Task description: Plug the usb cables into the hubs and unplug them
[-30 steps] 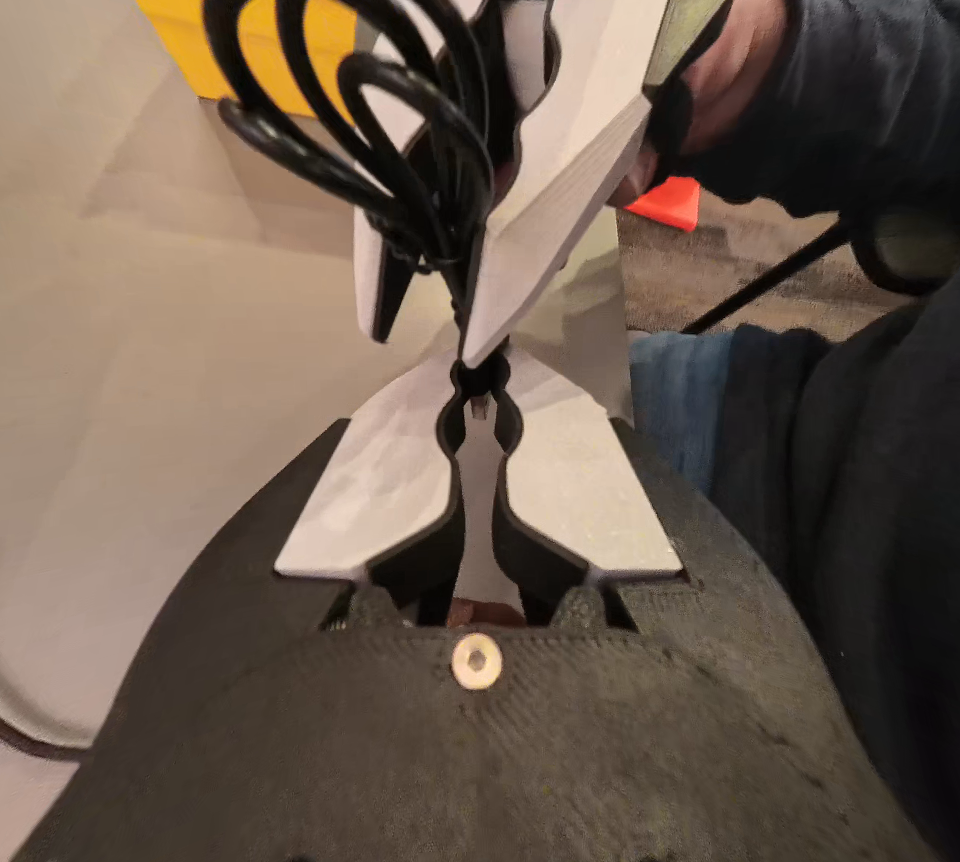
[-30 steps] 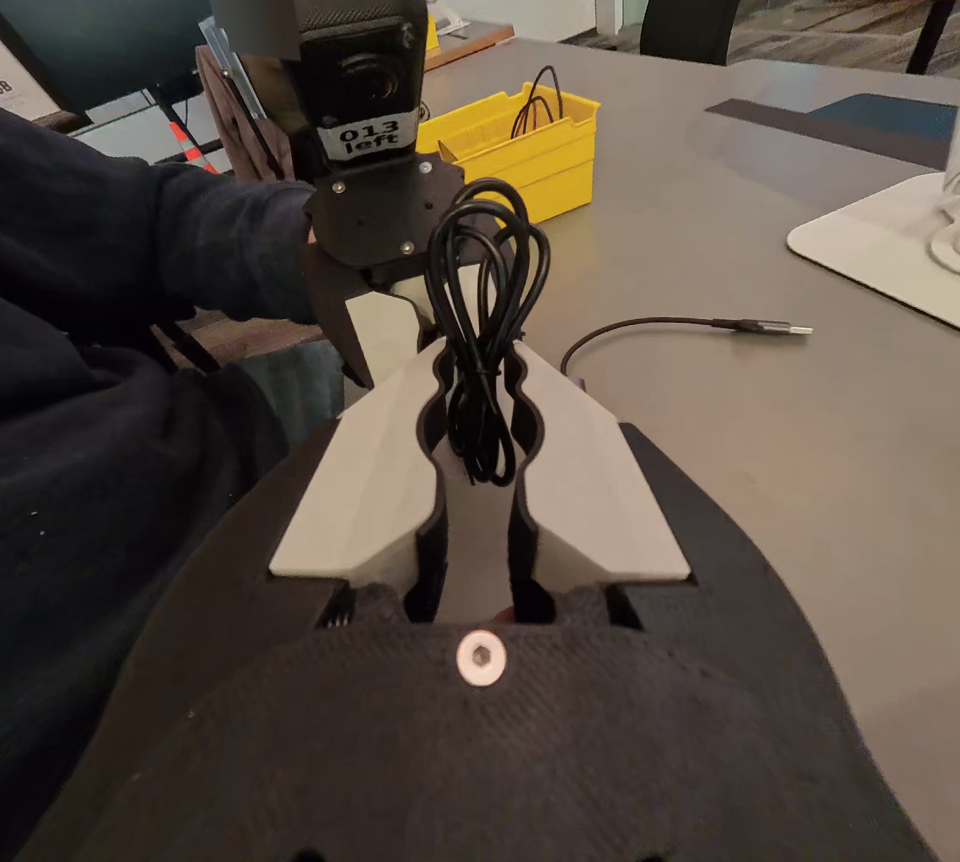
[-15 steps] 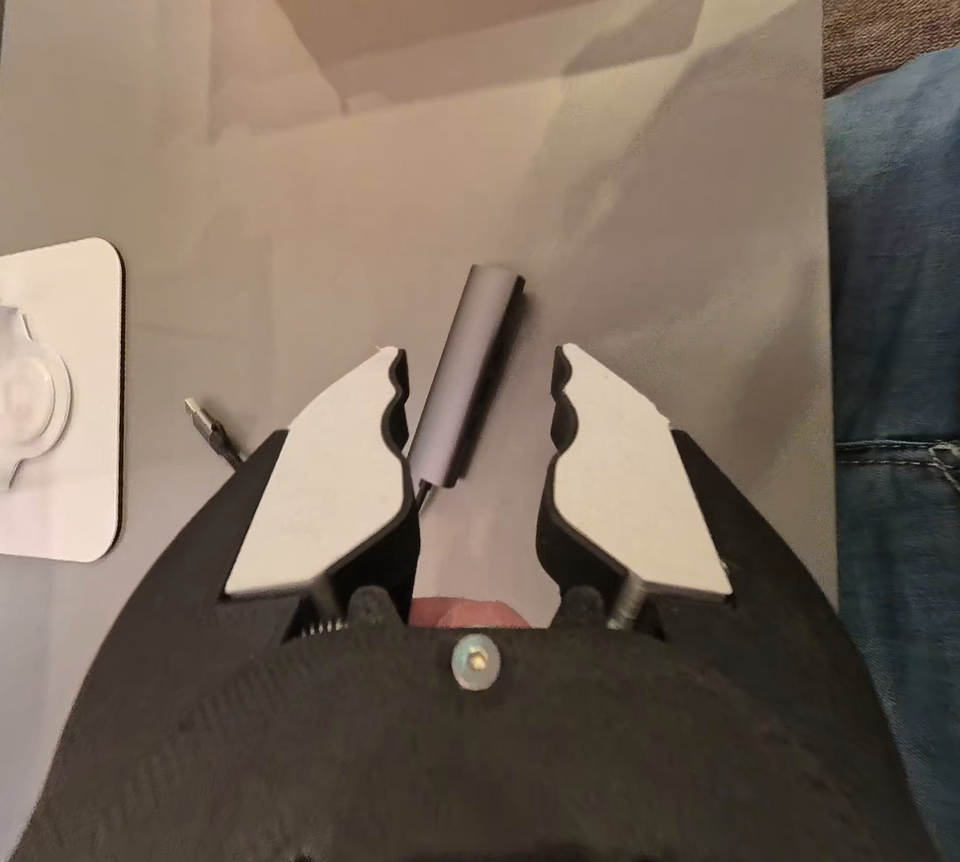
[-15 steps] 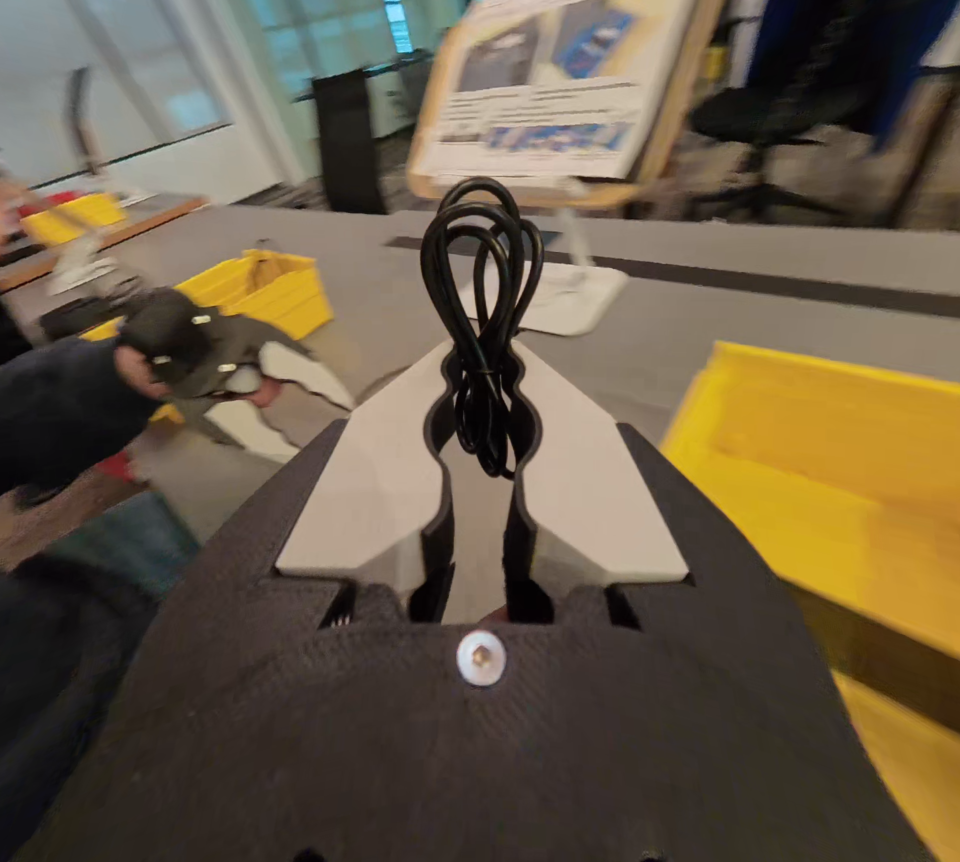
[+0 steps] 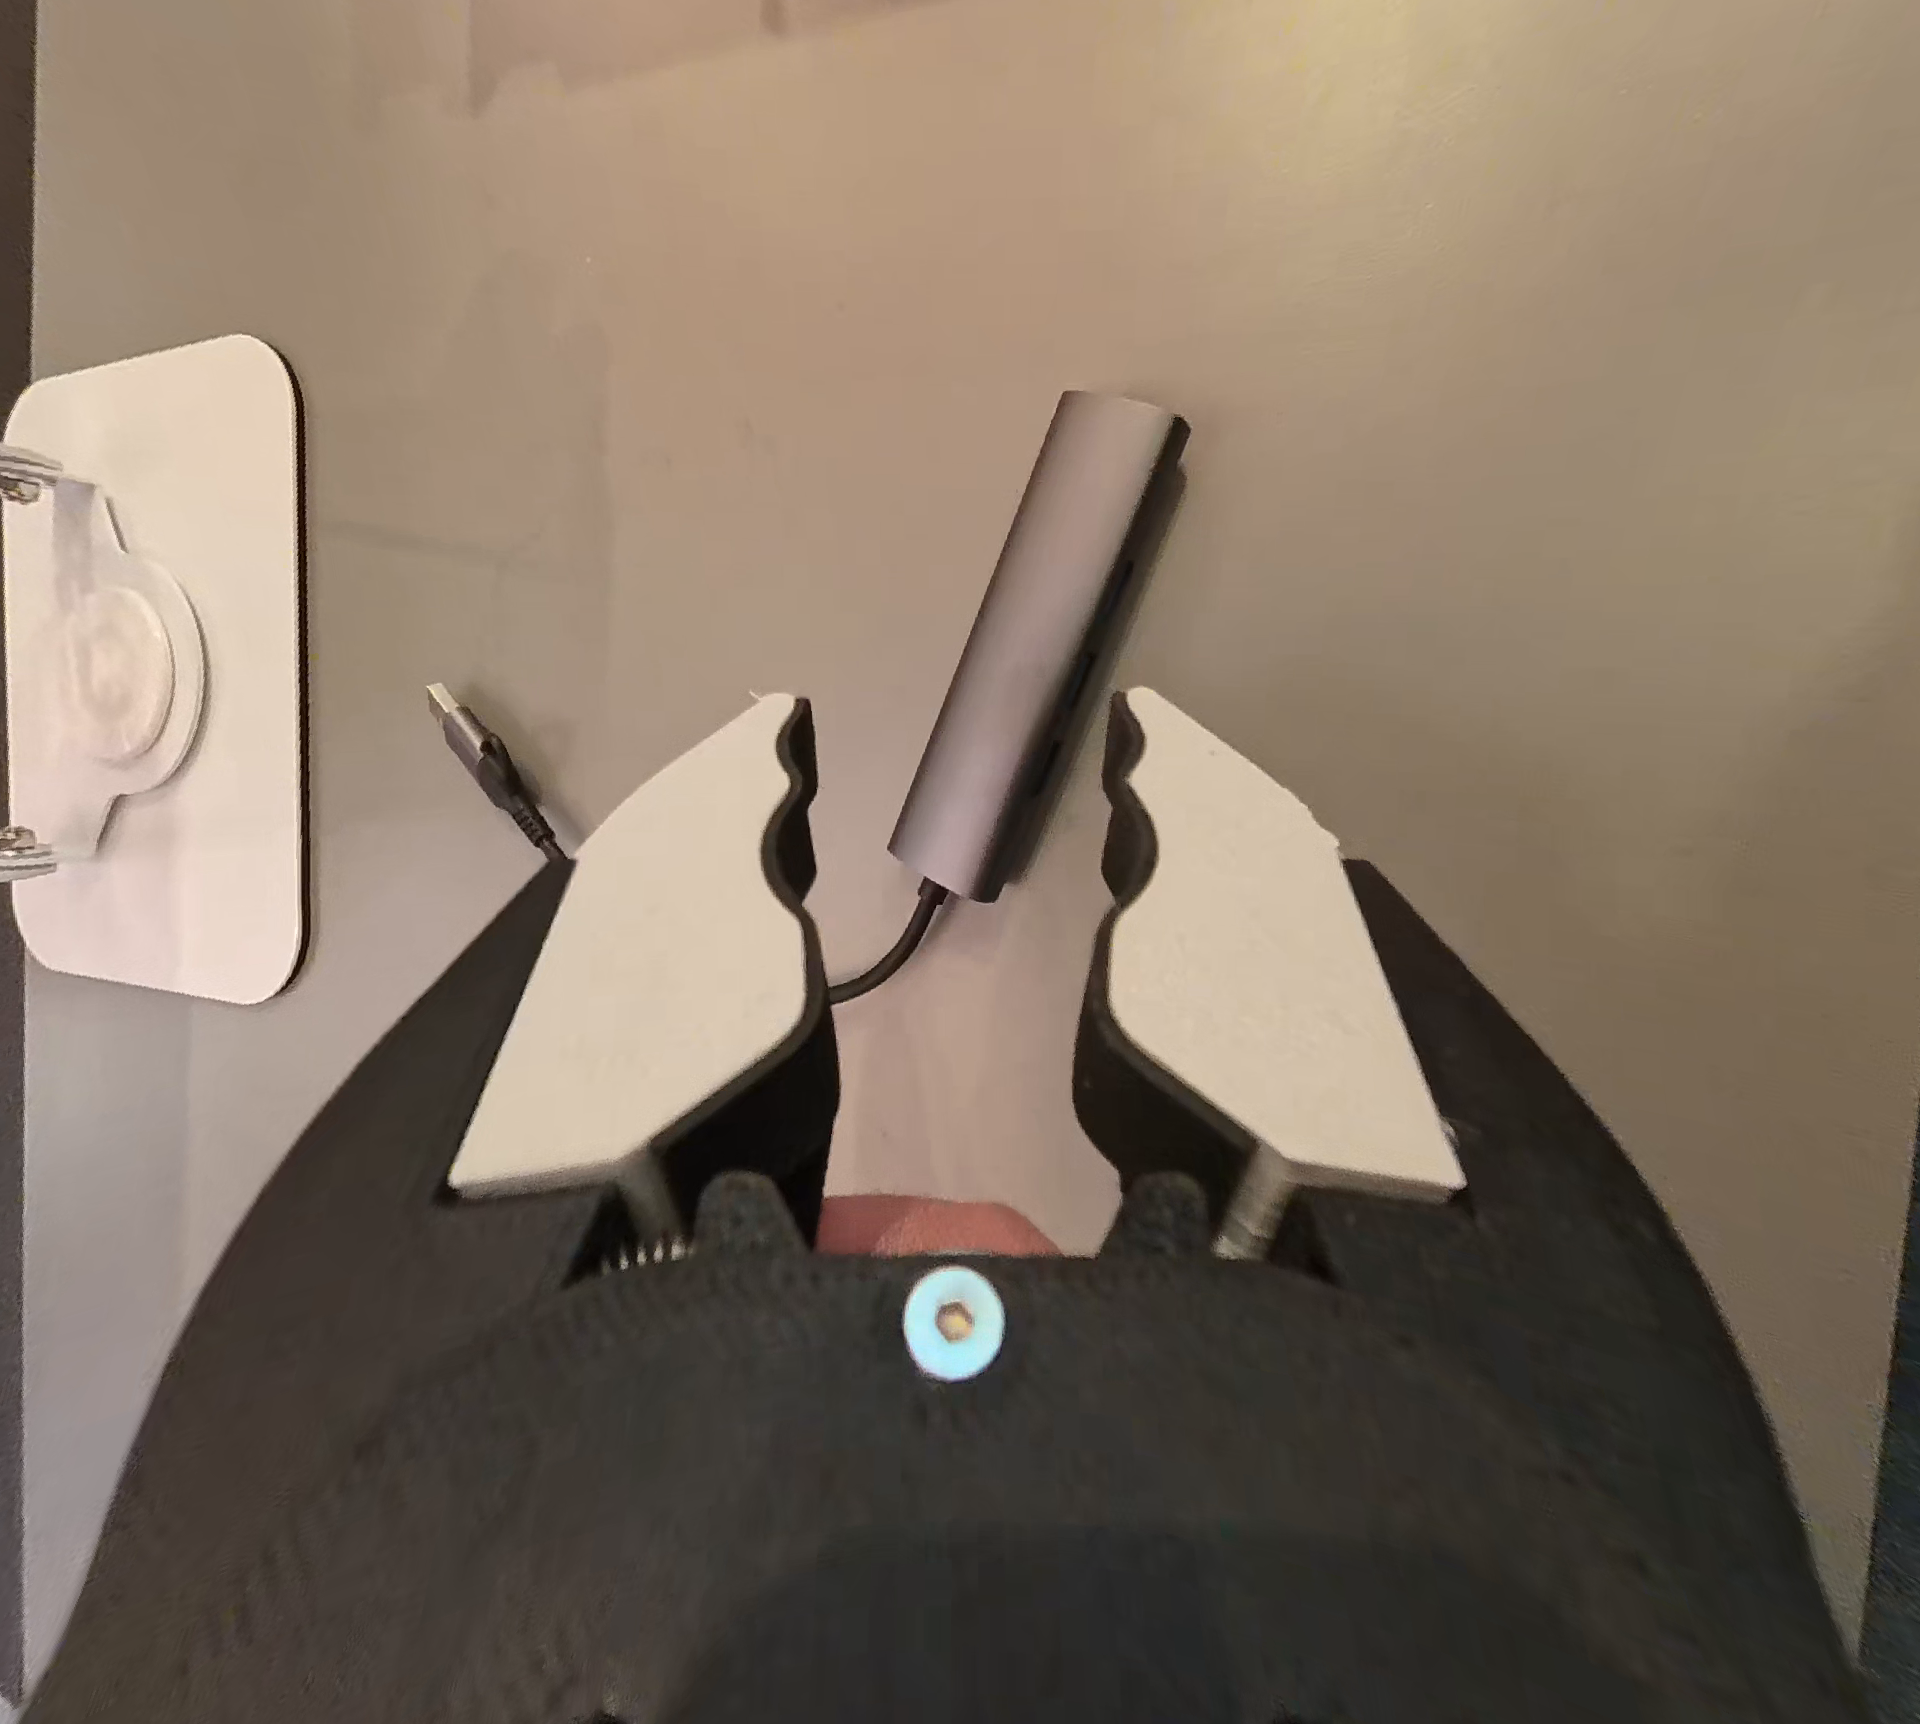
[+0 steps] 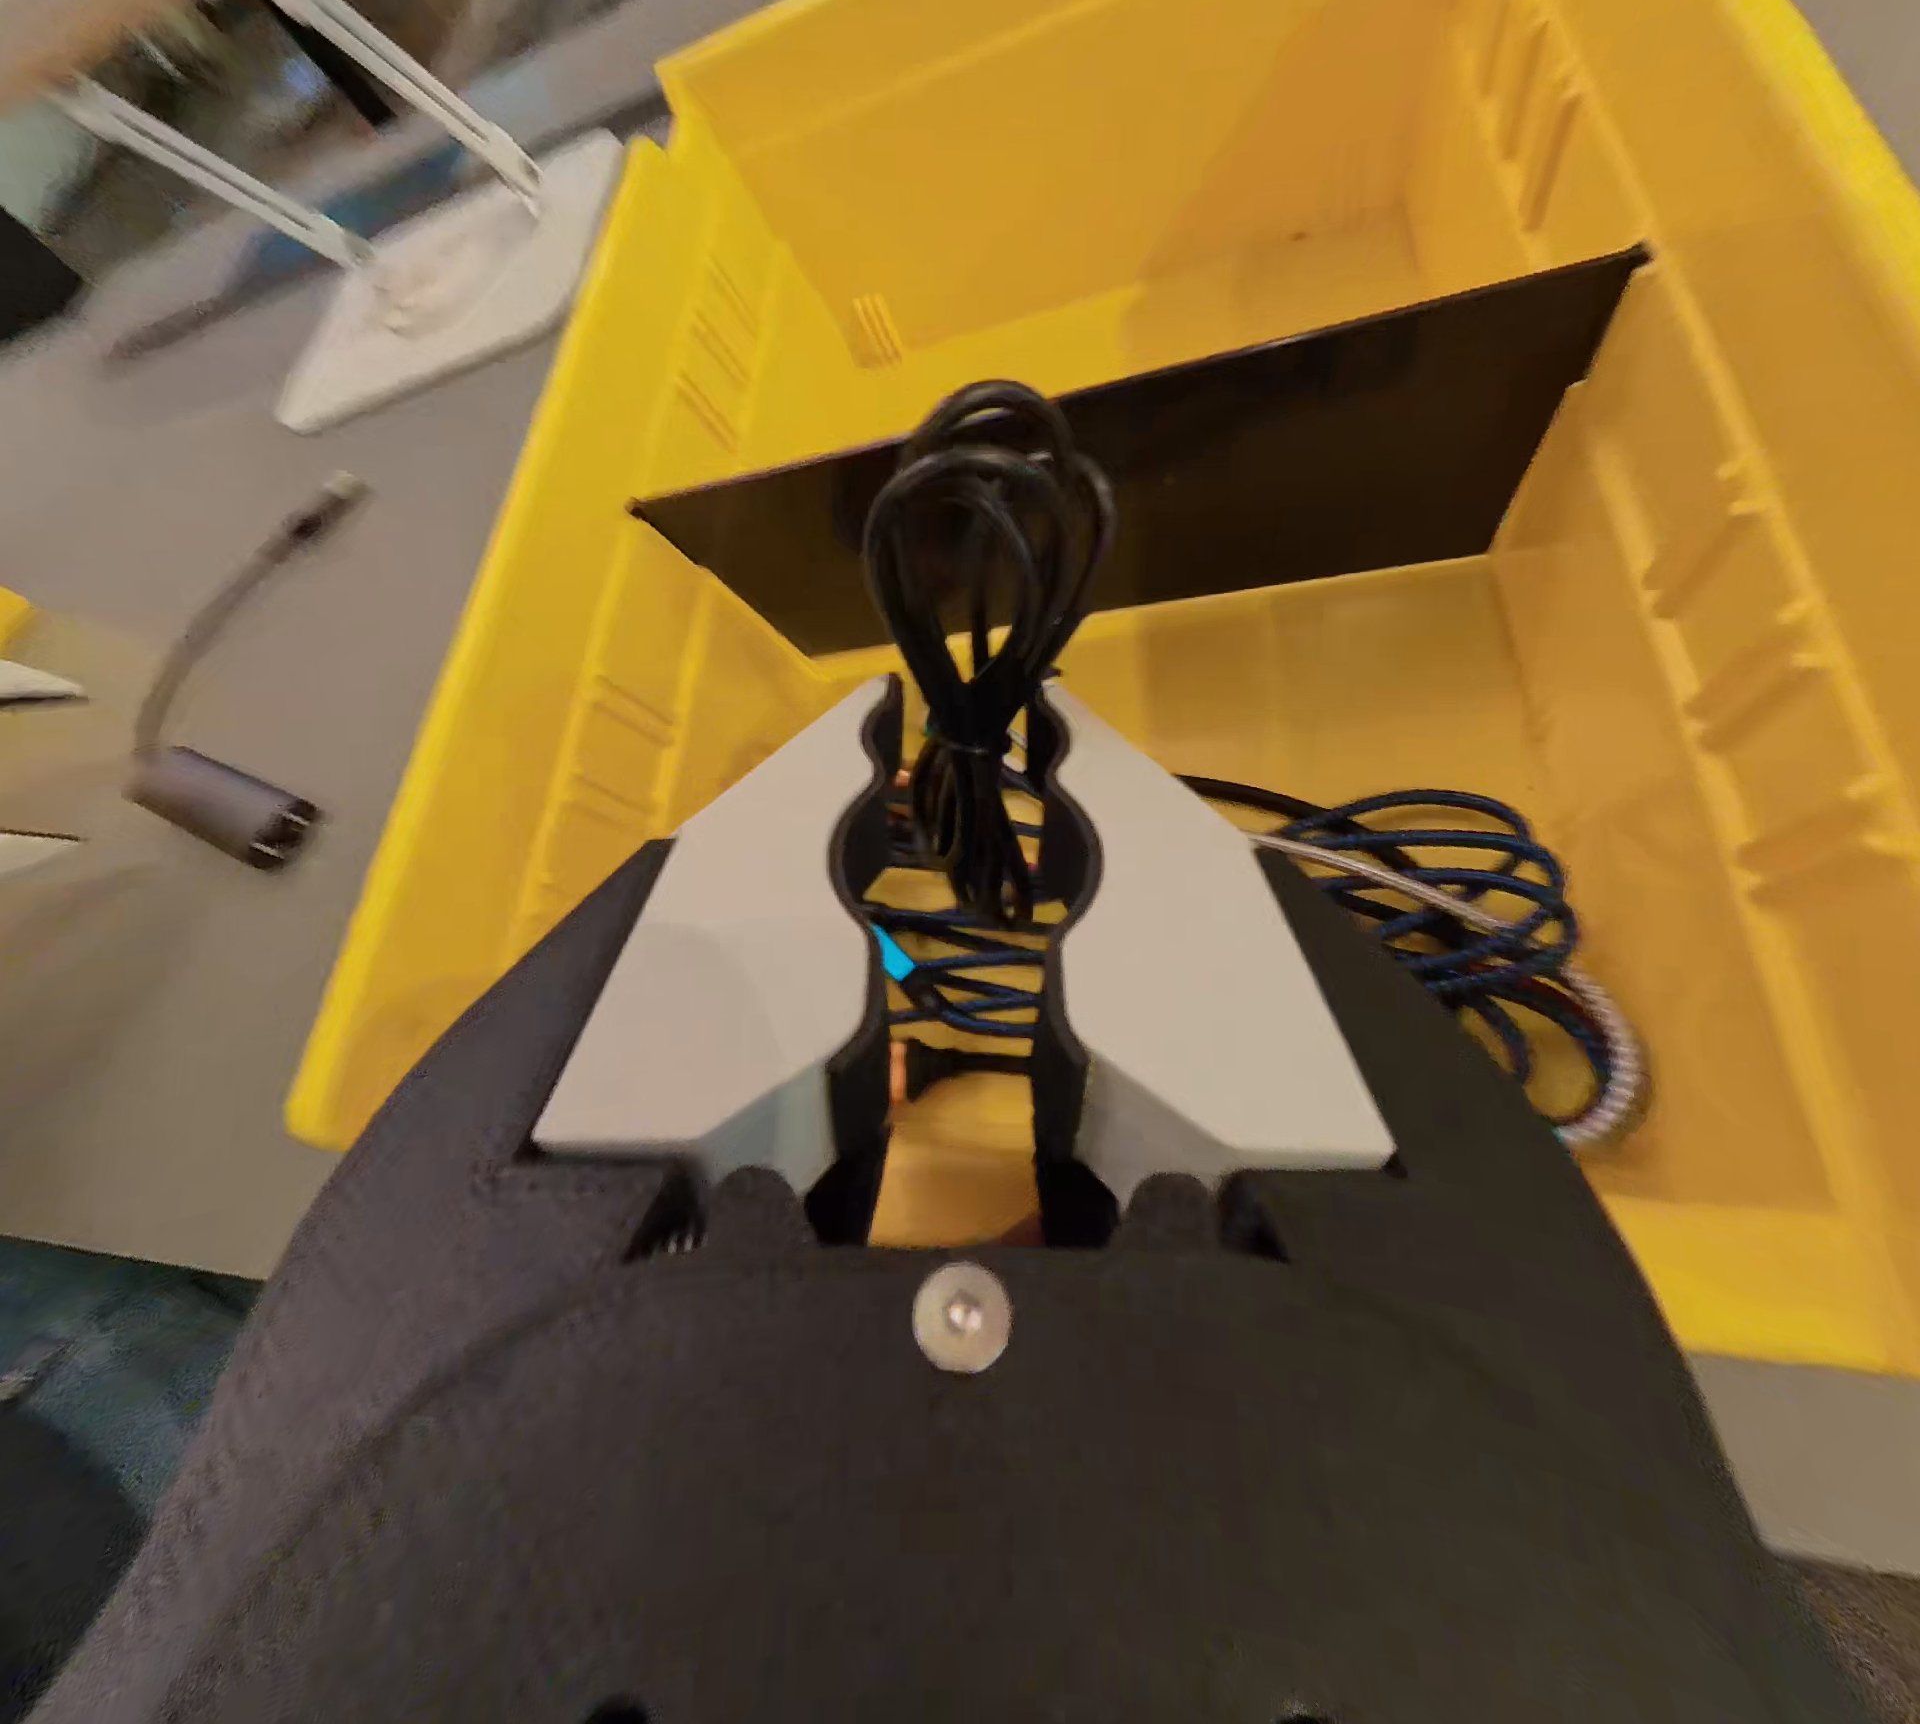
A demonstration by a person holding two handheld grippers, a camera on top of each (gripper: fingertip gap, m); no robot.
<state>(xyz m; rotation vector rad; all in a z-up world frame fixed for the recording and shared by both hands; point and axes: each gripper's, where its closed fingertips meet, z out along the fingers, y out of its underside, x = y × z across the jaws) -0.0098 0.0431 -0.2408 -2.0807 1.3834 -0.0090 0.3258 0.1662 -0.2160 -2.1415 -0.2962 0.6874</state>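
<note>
Left wrist view, one hub [image 5: 1039, 646], one plug [image 5: 457, 724]

The right gripper [image 6: 966, 708] clamped a bundled black cable [image 6: 977, 594] above a yellow plastic bin [image 6: 1714, 531] with a black divider [image 6: 1299, 469]. Blue braided cable coils [image 6: 1455, 895] lay inside. A blurred grey hub [image 6: 223, 807], apparently, rested on the grey table [image 6: 156, 999].
</note>
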